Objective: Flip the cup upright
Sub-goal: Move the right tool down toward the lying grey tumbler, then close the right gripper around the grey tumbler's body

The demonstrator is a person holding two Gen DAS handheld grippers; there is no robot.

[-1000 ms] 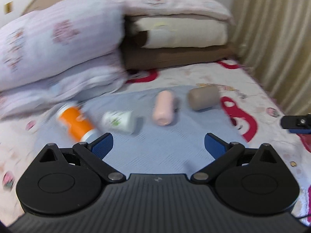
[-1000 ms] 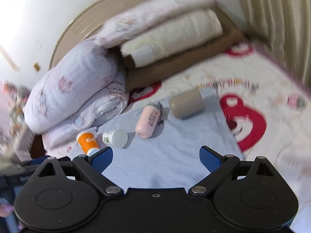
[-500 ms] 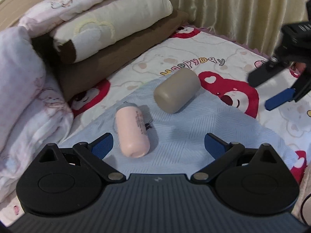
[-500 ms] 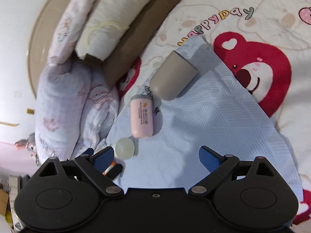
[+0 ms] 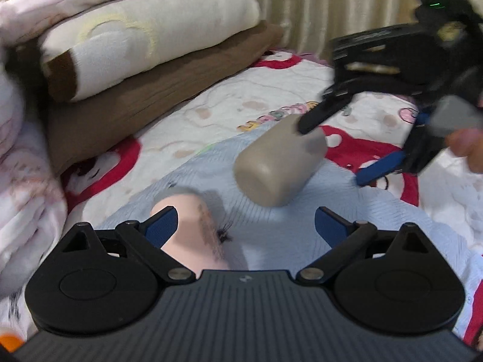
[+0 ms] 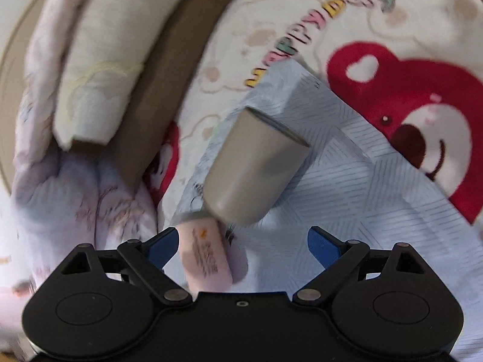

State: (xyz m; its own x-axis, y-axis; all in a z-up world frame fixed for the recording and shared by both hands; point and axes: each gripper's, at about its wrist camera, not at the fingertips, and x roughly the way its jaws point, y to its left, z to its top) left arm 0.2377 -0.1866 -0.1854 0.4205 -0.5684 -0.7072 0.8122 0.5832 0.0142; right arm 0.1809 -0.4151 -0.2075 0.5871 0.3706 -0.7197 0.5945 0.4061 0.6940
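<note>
A taupe cup [image 5: 279,164] lies on its side on a light blue cloth [image 5: 347,211], its base toward my left gripper. It also shows in the right wrist view [image 6: 256,166], rim pointing away. My left gripper [image 5: 246,226] is open, a short way in front of the cup. My right gripper [image 6: 243,241] is open just above the cup. Seen from the left wrist view [image 5: 332,147], the right gripper's upper finger tip overlaps the cup's far end; contact is unclear.
A pink cup [image 5: 193,235] lies on its side at my left gripper's left finger, and shows in the right wrist view [image 6: 208,259]. Stacked pillows [image 5: 145,39] stand behind on the printed bedsheet [image 5: 271,90]. Curtains [image 5: 347,0] hang at the back right.
Both grippers have moved in toward the taupe cup, which looms larger. The right gripper has come down over the cup's far end. The orange and white cups have left both views.
</note>
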